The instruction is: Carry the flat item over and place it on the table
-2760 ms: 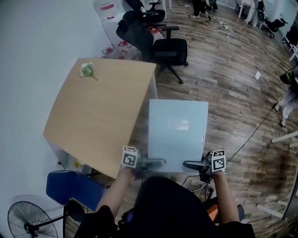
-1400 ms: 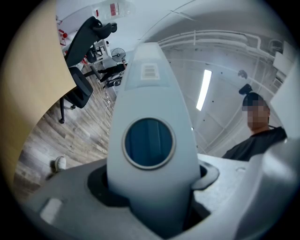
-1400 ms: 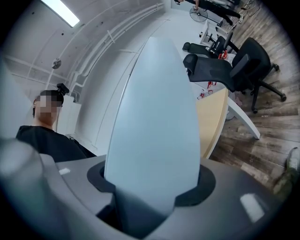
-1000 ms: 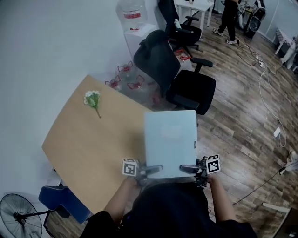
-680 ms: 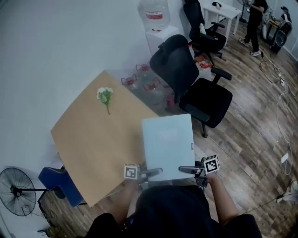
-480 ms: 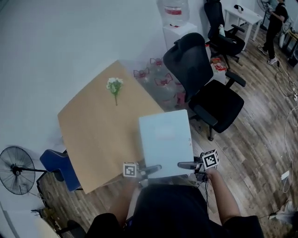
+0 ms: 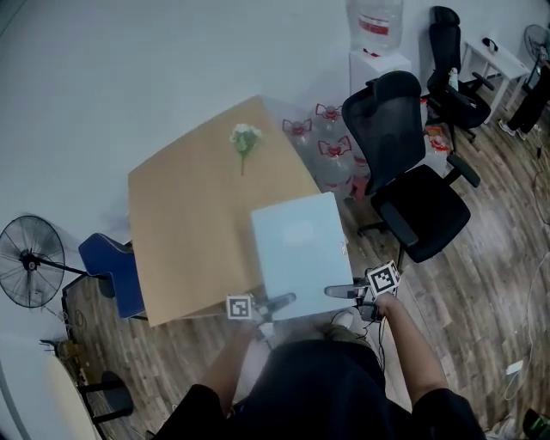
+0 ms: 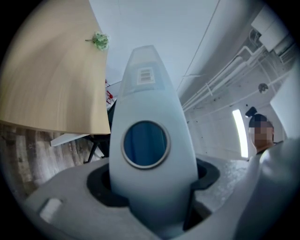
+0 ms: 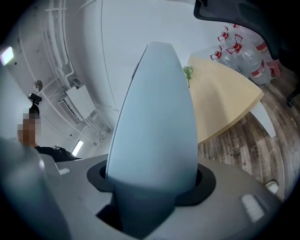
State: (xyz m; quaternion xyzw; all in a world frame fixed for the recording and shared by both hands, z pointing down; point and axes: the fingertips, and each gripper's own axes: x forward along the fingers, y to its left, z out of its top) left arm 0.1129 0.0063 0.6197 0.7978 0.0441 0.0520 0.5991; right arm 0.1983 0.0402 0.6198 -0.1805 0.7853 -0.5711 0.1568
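2 arms (image 7: 404,339) held forward, left gripper (image 7: 277,301) and right gripper (image 7: 341,292) level, side by side, each clamped on the near edge of the flat panel (image 7: 296,245)

**No legible writing in view**

Nothing here reads as a word or a number. The marker cube (image 7: 240,307) on the left tongs (image 7: 278,301) and its twin on the right tongs (image 7: 340,292) bear black-and-white square patterns, not text. The water bottle (image 7: 375,21) carries a red label, too small to read. The flat item (image 7: 296,245) shows a tiny dark mark at its right edge, possibly a logo.
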